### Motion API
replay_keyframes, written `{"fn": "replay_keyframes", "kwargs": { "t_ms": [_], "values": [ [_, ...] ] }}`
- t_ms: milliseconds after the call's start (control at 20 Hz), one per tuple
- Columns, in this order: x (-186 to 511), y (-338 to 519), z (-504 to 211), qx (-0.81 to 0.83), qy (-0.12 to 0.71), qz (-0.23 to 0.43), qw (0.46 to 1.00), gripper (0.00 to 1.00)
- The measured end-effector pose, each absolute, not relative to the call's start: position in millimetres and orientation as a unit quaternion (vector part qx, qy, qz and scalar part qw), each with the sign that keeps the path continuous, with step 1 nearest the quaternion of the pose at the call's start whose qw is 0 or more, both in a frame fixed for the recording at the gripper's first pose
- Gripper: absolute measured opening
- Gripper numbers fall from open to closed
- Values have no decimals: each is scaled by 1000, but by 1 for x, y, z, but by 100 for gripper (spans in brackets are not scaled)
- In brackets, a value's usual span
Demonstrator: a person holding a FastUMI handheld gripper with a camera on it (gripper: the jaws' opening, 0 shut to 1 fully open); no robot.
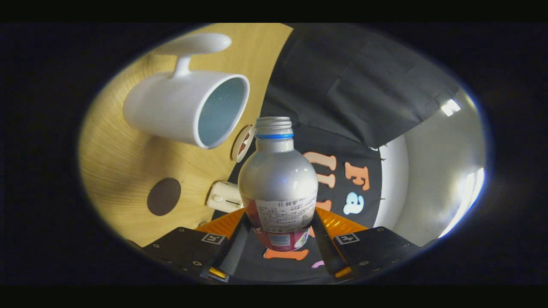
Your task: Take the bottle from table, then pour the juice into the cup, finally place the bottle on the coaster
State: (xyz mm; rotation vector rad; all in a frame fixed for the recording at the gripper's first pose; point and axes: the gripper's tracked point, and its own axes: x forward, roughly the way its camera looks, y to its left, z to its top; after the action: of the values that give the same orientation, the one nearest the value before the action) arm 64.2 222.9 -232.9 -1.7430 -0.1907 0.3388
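My gripper (pixel 278 233) clamps both fingers on the silver metal bottle (pixel 277 179), uncapped, tilted with its open neck just beside the white ceramic cup's (pixel 184 107) mouth; the round dark coaster (pixel 163 196) lies nearby on the wooden table (pixel 115 162).

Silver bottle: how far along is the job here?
Pickup done: the gripper fingers are shut on the uncapped silver bottle, lifted off the wooden table. Pouring is in hand, tilted toward the white mug; no stream visible. Left: placing it on the dark round coaster.
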Motion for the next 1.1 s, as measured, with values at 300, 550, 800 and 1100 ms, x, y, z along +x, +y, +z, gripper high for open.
{"fn": "replay_keyframes", "kwargs": {
  "t_ms": [300,550,800,1100],
  "values": [
    [68,222,-229,-616,-16,165,770,78],
    [77,217,-226,-468,42,165,867,78],
    [93,205,-238,-315,110,159,929,78],
    [100,196,-259,-168,152,144,963,78]
  ]
}}
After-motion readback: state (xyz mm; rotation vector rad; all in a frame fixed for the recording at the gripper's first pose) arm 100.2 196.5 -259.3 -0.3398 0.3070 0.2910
